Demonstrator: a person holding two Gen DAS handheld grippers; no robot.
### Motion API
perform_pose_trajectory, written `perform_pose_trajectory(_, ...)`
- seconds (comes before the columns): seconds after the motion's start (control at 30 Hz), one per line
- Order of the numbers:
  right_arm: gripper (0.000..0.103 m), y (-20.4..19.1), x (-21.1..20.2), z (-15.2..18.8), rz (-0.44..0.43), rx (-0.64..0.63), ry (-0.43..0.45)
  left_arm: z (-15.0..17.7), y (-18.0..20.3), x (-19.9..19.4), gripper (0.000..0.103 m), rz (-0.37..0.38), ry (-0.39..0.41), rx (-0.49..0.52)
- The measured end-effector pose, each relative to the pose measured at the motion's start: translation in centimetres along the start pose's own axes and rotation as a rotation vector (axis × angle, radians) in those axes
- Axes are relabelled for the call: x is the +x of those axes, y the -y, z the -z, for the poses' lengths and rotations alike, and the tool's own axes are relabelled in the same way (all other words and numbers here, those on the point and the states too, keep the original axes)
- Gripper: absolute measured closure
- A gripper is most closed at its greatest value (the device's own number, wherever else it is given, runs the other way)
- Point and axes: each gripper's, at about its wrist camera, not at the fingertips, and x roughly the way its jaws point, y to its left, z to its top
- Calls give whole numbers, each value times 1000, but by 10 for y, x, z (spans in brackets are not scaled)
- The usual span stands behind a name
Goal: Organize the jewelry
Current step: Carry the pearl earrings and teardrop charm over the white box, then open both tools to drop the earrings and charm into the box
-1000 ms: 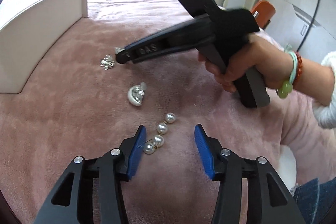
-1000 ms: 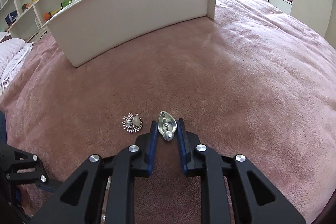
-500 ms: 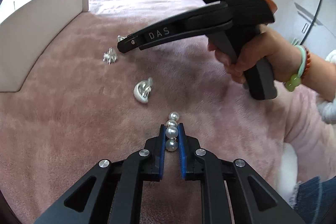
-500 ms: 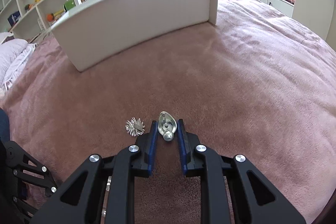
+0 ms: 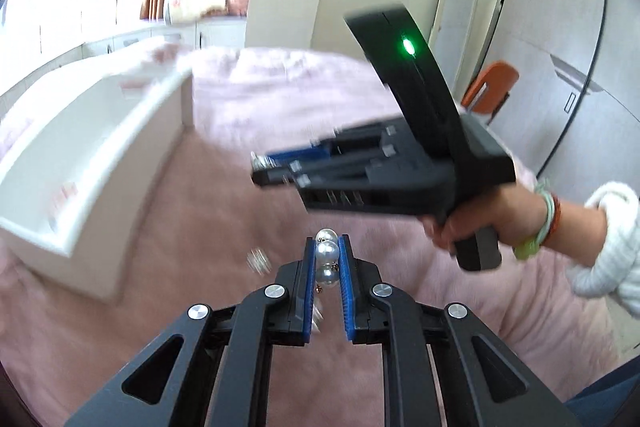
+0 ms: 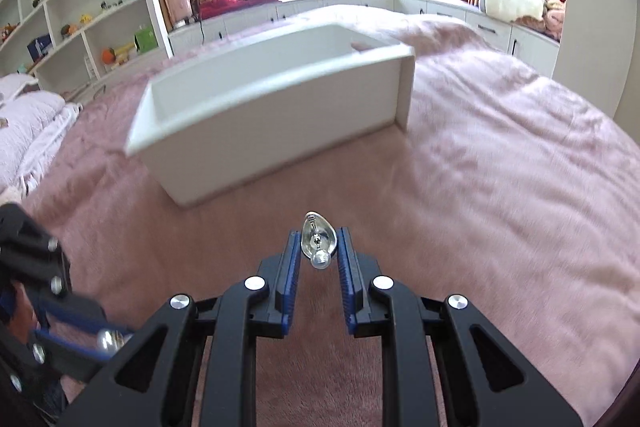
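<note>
My left gripper (image 5: 326,247) is shut on a string of pearls (image 5: 327,251), lifted above the pink blanket. My right gripper (image 6: 319,241) is shut on a silver drop-shaped earring (image 6: 317,238), also lifted. The right gripper also shows in the left wrist view (image 5: 264,169), blurred, with the silver piece at its tip. The left gripper shows at the lower left of the right wrist view (image 6: 108,341) with a pearl in it. A white open box (image 6: 276,107) stands ahead; it also shows in the left wrist view (image 5: 92,163). A blurred silver piece (image 5: 258,259) lies on the blanket.
The pink blanket (image 6: 500,195) covers the bed. The white box's near wall (image 6: 280,143) faces the right gripper. Shelves (image 6: 72,11) and a window seat are far behind. An orange chair (image 5: 490,87) stands beyond the bed.
Both grippers have risen off the blanket with their pieces. The box's open top has come into view. The left gripper shut on the pearls a second ago.
</note>
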Motion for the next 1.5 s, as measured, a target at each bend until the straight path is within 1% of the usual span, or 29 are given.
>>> perform_pose_trajectory(0.13,84,-4,-15,-39,5,-25,65,-31,-21,-20,87,-38,48,15)
perform_pose_trajectory(0.3,84,-8,-25,-85,24,-64,112,-76,-46,-43,87,-138,86,51)
perform_pose_trajectory(0.47,84,-10,-30,-127,15,-64,163,-110,-71,-67,87,-200,125,61)
perform_pose_trajectory(0.63,84,-4,-21,-167,0,-19,182,-146,-107,-73,87,-241,138,27)
perform_pose_trajectory(0.67,84,-3,-17,-173,-3,-4,181,-150,-115,-73,87,-244,134,8)
perform_pose_trajectory(0.73,84,0,-7,-186,-13,33,175,-158,-136,-69,87,-241,124,-61)
perform_pose_trajectory(0.77,84,0,-1,-191,-13,48,171,-160,-146,-64,87,-240,112,-98)
perform_pose_trajectory(0.83,84,2,14,-200,-15,78,160,-164,-169,-52,87,-262,84,-157)
perform_pose_trajectory(0.93,84,3,44,-206,-2,100,111,-162,-191,-32,87,-288,42,-207)
perform_pose_trajectory(0.97,84,5,54,-206,-11,124,96,-162,-199,-23,87,-291,23,-221)
perform_pose_trajectory(1.03,84,10,74,-206,-6,175,75,-157,-218,-6,87,-319,-22,-261)
perform_pose_trajectory(1.1,84,10,92,-206,9,191,45,-147,-233,10,87,-349,-69,-289)
perform_pose_trajectory(1.17,84,5,107,-204,26,170,14,-139,-244,23,87,-380,-107,-293)
perform_pose_trajectory(1.23,84,-1,119,-201,30,151,-4,-130,-253,38,87,-417,-158,-271)
perform_pose_trajectory(1.3,82,-6,125,-200,41,140,-7,-122,-260,48,87,-446,-183,-247)
perform_pose_trajectory(1.4,82,-8,133,-199,43,140,-12,-117,-263,52,87,-437,-171,-238)
perform_pose_trajectory(1.47,82,-10,136,-199,55,125,-18,-114,-264,54,86,-420,-160,-253)
perform_pose_trajectory(1.5,78,-9,136,-199,65,120,-17,-114,-264,54,86,-418,-155,-253)
